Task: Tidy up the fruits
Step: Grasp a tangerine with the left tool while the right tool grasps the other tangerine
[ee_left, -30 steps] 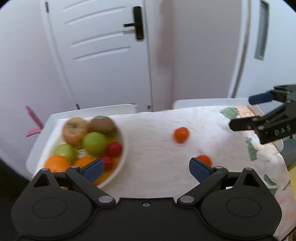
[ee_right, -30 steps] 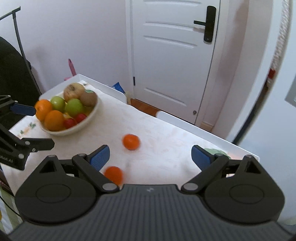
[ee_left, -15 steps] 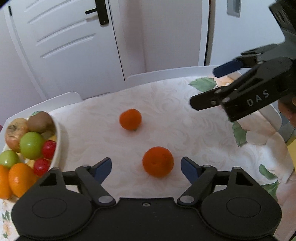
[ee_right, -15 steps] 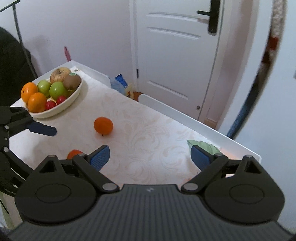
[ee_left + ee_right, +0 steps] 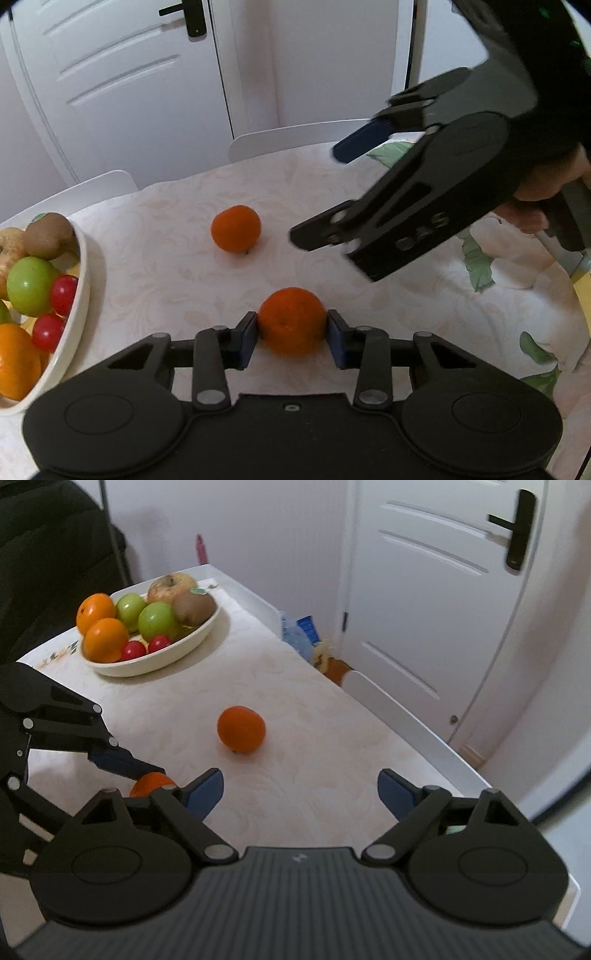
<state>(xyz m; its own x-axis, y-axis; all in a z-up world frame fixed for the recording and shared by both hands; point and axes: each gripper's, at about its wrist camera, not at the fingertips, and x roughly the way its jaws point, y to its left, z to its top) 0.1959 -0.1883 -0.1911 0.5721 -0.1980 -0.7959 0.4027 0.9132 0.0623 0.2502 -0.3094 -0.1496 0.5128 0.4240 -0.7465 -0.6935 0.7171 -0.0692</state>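
A small orange (image 5: pixel 291 321) rests on the white tablecloth, close in front of me. My left gripper (image 5: pixel 291 332) is closing on it, and both blue pads press against its sides. The right wrist view shows the same orange (image 5: pixel 149 782), half hidden behind the left gripper's blue finger (image 5: pixel 118 762). A second orange (image 5: pixel 235 229) (image 5: pixel 241 729) lies loose farther out on the cloth. My right gripper (image 5: pixel 299 790) (image 5: pixel 319 194) hangs above the table just right of that orange, open and holding nothing. A white fruit bowl (image 5: pixel 79 295) (image 5: pixel 147 668) sits at the left.
The bowl holds oranges, green apples, small red fruits, a kiwi and a brownish apple. White chair backs (image 5: pixel 288 140) stand along the table's far edge before a white door. A hand (image 5: pixel 546 181) holds the right gripper. Dark clothing (image 5: pixel 55 554) hangs at the left.
My left gripper came down over the near orange and its jaws went from wide open to pressing on it. The right gripper sank and moved in toward the far orange.
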